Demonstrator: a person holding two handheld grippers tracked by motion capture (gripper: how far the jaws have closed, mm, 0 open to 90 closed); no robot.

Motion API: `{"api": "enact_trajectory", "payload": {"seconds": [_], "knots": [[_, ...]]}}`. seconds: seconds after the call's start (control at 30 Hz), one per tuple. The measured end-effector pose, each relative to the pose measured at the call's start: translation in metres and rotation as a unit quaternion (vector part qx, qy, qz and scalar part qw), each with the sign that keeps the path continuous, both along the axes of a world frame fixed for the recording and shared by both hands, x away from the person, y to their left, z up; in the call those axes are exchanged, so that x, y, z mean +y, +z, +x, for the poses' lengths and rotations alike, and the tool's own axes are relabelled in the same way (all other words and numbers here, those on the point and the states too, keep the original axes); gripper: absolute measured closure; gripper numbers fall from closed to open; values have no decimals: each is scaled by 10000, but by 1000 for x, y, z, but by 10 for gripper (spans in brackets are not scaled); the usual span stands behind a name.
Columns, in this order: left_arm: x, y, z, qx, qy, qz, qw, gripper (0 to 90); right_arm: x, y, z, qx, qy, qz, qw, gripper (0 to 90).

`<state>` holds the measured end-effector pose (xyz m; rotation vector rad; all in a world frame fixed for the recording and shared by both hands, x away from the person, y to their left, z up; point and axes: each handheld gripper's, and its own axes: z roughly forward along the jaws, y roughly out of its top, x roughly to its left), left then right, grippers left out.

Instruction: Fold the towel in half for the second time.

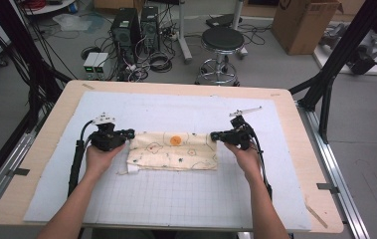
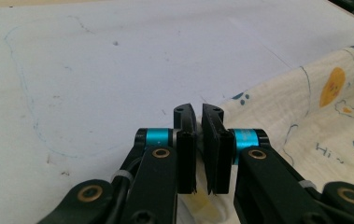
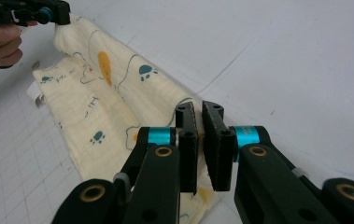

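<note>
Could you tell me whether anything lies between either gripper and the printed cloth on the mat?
Nothing visible does. The left gripper and the right gripper are each shut on an end of the printed cloth.
</note>
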<state>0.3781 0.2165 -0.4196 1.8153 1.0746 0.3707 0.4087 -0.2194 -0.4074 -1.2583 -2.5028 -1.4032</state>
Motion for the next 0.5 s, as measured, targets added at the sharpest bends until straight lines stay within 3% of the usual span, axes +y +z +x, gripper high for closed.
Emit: {"api": "enact_trajectory", "payload": {"seconds": [0.5], "knots": [[4, 1, -25, -157, -293, 76, 9994, 840, -4, -3, -22, -119, 229, 164, 9995, 849]]}}
